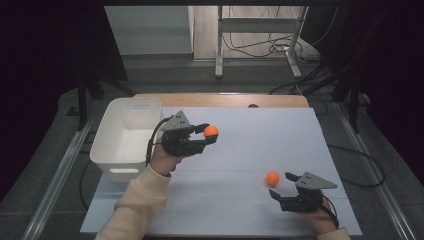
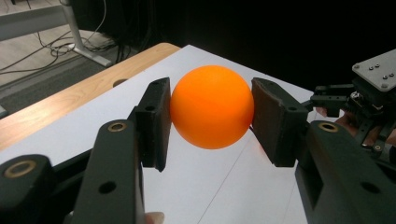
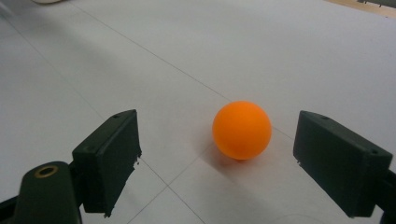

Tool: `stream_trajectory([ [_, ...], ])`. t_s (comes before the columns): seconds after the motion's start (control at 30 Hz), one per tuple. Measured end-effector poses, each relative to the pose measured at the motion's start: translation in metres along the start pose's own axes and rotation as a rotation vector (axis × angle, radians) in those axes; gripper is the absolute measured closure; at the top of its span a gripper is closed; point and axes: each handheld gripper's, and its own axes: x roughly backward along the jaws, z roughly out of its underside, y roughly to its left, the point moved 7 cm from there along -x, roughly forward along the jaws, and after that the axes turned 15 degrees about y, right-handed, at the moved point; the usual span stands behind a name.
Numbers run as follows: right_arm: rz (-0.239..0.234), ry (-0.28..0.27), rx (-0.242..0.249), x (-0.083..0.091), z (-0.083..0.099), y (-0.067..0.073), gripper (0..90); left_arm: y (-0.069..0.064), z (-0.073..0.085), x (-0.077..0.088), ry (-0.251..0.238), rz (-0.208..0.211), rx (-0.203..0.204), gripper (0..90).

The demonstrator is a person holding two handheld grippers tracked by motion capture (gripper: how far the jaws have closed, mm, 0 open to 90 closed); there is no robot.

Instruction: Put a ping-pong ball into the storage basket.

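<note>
The left gripper (image 1: 209,135) is raised above the white surface (image 1: 240,210), just beside the white bin (image 1: 107,135), which stands at the 9 o'clock side of the surface. Its jaws are closed on an orange ball (image 1: 211,131). In the left gripper view, the two pads press the held ball (image 2: 212,106) from opposite sides, at 9 o'clock and 3 o'clock of the ball, with both pads in contact with it. The ball is clear of the surface and sits at the tips of the jaws. The jaws point toward 3 o'clock in the high view, away from the bin.

The right gripper (image 1: 280,185) is low over the surface at about 4 o'clock of its centre, held in the person's right hand (image 1: 320,215). Its jaws stand wide apart. A second orange ball (image 1: 272,178) rests on the surface just beside the jaw tips, at about 10 o'clock from them in the high view. In the right gripper view, this second ball (image 3: 242,129) lies ahead of and between the two pads, nearer the pad at 3 o'clock. Neither pad touches it; bare surface shows on both sides of the ball. A shadow beneath the ball confirms that it lies on the surface.

The two balls are well apart: the held one near the bin, the free one at the right gripper.
</note>
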Motion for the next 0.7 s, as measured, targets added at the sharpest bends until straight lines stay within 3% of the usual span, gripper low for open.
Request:
stream_trajectory([
  [0.7,0.004,0.003,0.005,-0.001,0.0,0.0,15.4,0.01,-0.004,0.023,-0.049,-0.034,0.013,50.1],
])
